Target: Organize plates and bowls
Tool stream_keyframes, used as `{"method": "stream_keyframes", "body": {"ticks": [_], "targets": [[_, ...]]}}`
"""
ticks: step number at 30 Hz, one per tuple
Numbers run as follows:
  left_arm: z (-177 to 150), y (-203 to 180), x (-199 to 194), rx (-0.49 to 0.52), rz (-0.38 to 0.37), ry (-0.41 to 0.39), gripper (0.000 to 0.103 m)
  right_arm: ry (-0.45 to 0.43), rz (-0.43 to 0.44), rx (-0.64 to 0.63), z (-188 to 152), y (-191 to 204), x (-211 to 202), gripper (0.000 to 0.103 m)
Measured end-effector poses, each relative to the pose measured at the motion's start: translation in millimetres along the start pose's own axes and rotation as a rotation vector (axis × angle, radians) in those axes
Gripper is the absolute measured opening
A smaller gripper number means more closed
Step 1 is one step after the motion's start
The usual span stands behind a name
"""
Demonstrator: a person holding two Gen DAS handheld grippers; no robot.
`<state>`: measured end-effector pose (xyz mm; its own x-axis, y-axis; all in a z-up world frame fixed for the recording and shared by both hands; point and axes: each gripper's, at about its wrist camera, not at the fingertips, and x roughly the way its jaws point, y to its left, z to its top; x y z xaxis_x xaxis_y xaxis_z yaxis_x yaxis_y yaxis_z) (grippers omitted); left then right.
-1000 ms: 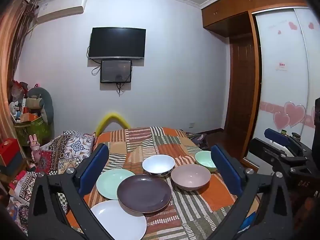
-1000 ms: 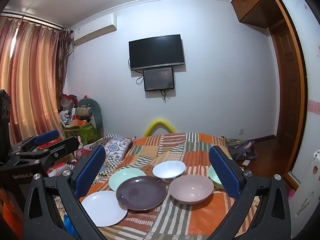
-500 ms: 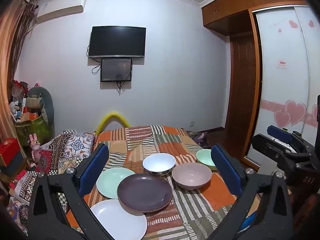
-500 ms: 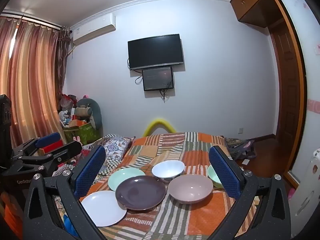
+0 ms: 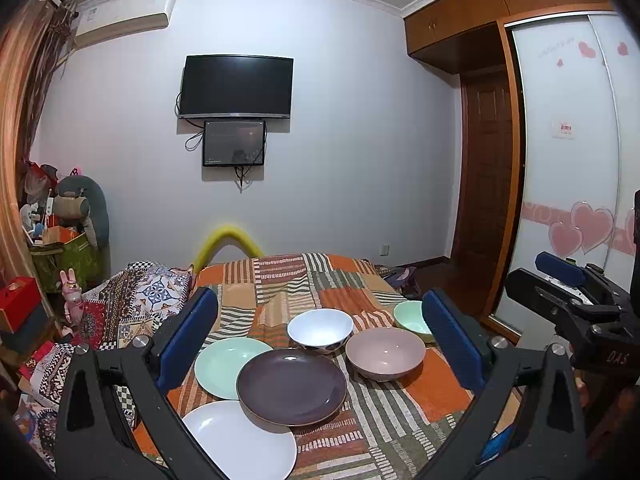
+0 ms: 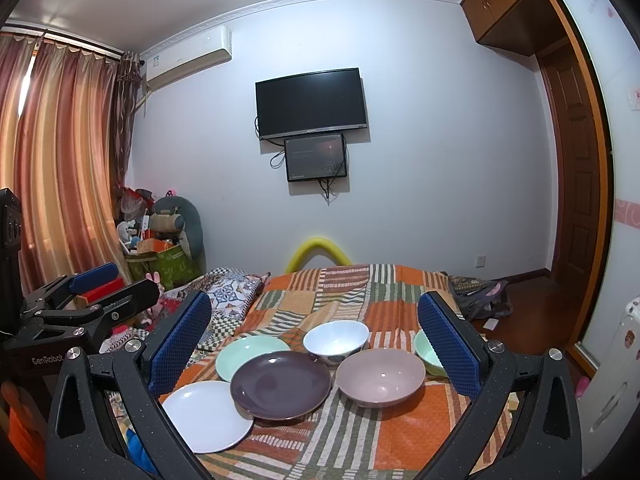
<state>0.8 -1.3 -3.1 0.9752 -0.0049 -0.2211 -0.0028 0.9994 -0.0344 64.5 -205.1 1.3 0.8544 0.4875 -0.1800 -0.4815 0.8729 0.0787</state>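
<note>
On a striped patchwork cloth (image 5: 344,280) (image 6: 360,288) lie three plates: white (image 5: 240,440) (image 6: 204,416), dark purple (image 5: 292,386) (image 6: 280,384) and pale green (image 5: 228,360) (image 6: 248,350). Behind and right stand three bowls: white (image 5: 320,328) (image 6: 336,338), pink (image 5: 384,352) (image 6: 380,376) and pale green (image 5: 410,316) (image 6: 426,350). The purple plate overlaps the two other plates. My left gripper (image 5: 320,332) and right gripper (image 6: 316,340) are both open and empty, held above and short of the dishes. Each gripper shows at the edge of the other's view.
A patterned quilt (image 5: 136,300) (image 6: 228,292) lies left of the cloth. Cluttered boxes and toys (image 5: 56,240) (image 6: 160,240) stand at the left wall. A wardrobe with sliding doors (image 5: 568,160) and a bag on the floor (image 6: 480,300) are at the right.
Both grippers have shifted only slightly; the dishes sit a little differently in each view. Nothing was taken hold of or moved.
</note>
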Motion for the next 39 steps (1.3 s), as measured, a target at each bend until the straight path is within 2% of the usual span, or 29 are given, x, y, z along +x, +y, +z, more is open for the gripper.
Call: {"method": "stream_keyframes", "body": {"ticks": [39], "targets": [[-1.6, -0.3, -0.1, -0.012, -0.01, -0.001, 0.103, -0.01, 0.008, -0.017, 0.6, 6.6, 0.2, 0.103]]}}
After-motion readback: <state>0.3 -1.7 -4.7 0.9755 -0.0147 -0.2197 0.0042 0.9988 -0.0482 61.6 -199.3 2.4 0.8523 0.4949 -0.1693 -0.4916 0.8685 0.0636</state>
